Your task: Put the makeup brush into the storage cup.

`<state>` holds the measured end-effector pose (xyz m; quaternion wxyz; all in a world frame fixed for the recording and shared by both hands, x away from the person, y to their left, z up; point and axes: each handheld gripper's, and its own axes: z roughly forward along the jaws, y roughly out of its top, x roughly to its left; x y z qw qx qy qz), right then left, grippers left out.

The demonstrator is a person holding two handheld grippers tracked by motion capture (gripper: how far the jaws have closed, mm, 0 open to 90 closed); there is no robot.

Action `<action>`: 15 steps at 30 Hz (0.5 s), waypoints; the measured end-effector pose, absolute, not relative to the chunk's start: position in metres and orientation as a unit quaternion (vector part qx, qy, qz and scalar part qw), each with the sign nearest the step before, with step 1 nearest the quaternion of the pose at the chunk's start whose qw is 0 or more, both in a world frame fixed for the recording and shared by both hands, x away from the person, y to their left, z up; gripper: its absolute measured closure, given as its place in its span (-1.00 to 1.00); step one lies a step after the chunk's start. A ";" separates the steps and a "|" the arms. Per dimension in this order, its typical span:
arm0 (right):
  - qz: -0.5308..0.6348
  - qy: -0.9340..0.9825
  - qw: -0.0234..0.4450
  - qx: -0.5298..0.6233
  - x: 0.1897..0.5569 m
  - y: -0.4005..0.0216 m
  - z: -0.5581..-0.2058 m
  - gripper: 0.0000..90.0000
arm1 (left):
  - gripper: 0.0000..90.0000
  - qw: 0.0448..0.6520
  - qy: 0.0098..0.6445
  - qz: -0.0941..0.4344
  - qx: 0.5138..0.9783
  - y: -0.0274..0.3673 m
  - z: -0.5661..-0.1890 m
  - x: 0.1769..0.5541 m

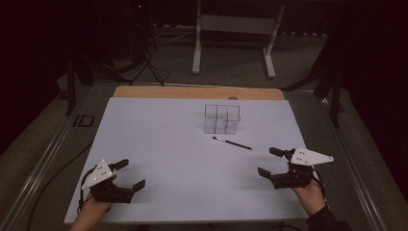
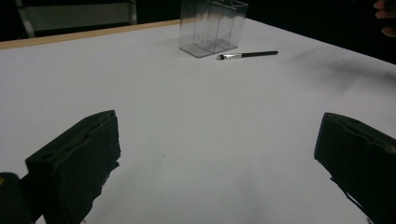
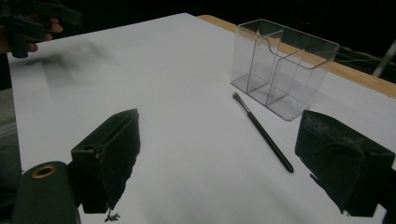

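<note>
left gripper [image 1: 133, 174]: jaws wide apart, empty, well left of and nearer than the clear organizer [image 1: 221, 119] | brush [image 1: 232, 143]: flat on white table [image 1: 159, 144], just in front of organizer, untouched | right gripper [image 1: 267, 161]: jaws apart, empty, near brush's handle end, right of organizer
</note>
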<state>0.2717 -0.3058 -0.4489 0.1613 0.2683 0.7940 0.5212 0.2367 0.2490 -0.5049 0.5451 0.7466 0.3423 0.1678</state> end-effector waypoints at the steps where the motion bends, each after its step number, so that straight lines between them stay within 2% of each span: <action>1: 0.521 0.795 0.157 0.267 0.274 -0.305 -0.449 -0.69 | -0.97 0.545 0.342 0.169 0.747 0.249 -0.505 0.237; 15: 0.505 0.816 0.134 0.248 0.312 -0.290 -0.449 -0.68 | -0.97 0.543 0.342 0.162 0.749 0.248 -0.506 0.237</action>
